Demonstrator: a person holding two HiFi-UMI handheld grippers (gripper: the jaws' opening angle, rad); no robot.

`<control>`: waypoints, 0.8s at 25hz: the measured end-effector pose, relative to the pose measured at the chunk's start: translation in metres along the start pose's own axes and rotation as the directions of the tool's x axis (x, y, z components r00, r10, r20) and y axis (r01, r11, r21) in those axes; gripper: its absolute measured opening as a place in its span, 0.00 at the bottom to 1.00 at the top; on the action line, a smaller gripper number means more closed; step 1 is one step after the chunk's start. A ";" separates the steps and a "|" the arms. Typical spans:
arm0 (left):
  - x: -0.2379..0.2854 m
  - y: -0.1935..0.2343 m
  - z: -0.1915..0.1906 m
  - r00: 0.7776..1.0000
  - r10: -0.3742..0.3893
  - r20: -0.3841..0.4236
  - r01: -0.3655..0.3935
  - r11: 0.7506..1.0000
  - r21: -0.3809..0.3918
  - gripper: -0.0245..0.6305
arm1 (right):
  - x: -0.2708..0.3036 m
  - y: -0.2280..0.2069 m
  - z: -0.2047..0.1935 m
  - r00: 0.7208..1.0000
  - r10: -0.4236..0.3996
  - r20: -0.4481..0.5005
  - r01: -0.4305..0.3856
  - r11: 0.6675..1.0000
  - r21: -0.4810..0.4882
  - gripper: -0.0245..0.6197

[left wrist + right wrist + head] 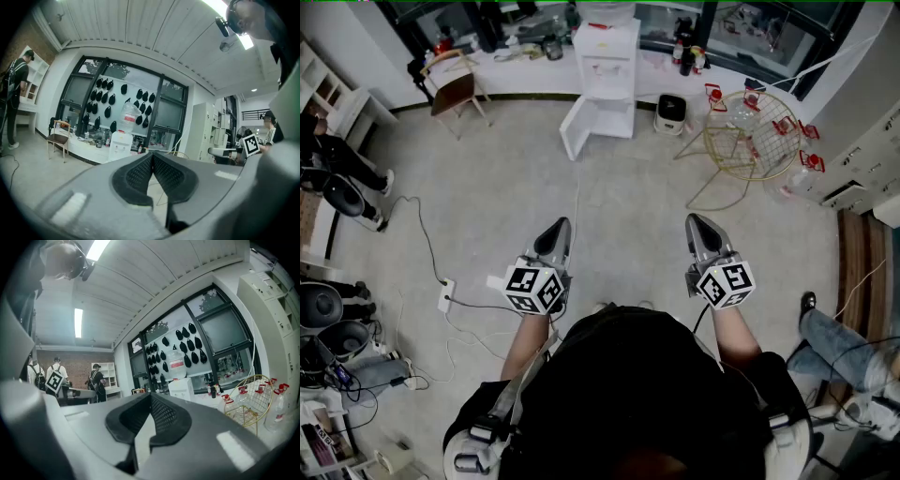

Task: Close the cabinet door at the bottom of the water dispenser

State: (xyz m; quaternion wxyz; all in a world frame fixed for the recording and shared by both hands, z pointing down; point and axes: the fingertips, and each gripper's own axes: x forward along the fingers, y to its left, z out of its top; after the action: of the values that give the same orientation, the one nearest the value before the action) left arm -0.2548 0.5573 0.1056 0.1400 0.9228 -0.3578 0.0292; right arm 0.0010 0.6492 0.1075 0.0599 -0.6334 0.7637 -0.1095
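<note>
The cabinet door (577, 127), a flat white panel at the foot of the tall white water dispenser (607, 56), stands swung wide open to the left of the cabinet's open mouth in the head view. It is far across the pale grey floor (628, 187) from where I am holding the rig. The dispenser sits against the window wall with a clear bottle on top. A small white box-shaped appliance (672, 112) stands just beside it on the right, and a gold wire basket table (750, 136) stands further right. The left gripper (559, 228) and the right gripper (697, 225) are both held out in front of me at about waist level, well apart from the door. In each gripper view the dark ribbed pads are pressed together with nothing between them, so both are empty. As I judge it, the step in hand is just the approach, and nothing of the closing has begun. To do it well I would walk straight in and keep clear of the thin white cable (577, 202) lying along the floor towards the dispenser. I would leave the jaws together and use a blunt tip as a pusher. I would set it low on the door's outer face near the free edge, then sweep round towards the cabinet in one steady arc. A firm press at the end should seat the door without rocking the dispenser.
</note>
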 end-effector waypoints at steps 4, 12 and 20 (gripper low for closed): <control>-0.001 0.001 -0.004 1.000 0.000 -0.008 0.000 1.000 -0.008 0.05 | 0.002 0.005 -0.004 1.000 0.008 -0.008 -0.008 1.000 -0.010 0.05; 0.002 0.000 0.000 1.000 0.003 -0.003 -0.004 1.000 -0.010 0.05 | 0.006 0.005 -0.001 1.000 0.019 -0.013 -0.019 1.000 -0.024 0.05; 0.006 -0.008 0.010 1.000 0.017 0.018 -0.018 0.999 0.041 0.05 | 0.004 0.002 0.021 0.997 0.033 0.074 -0.029 0.998 -0.054 0.07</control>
State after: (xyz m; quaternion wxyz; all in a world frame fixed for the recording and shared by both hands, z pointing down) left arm -0.2458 0.5562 0.0955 0.1178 0.9225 -0.3664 0.0297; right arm 0.0032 0.6433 0.0867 0.0734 -0.6266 0.7732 -0.0645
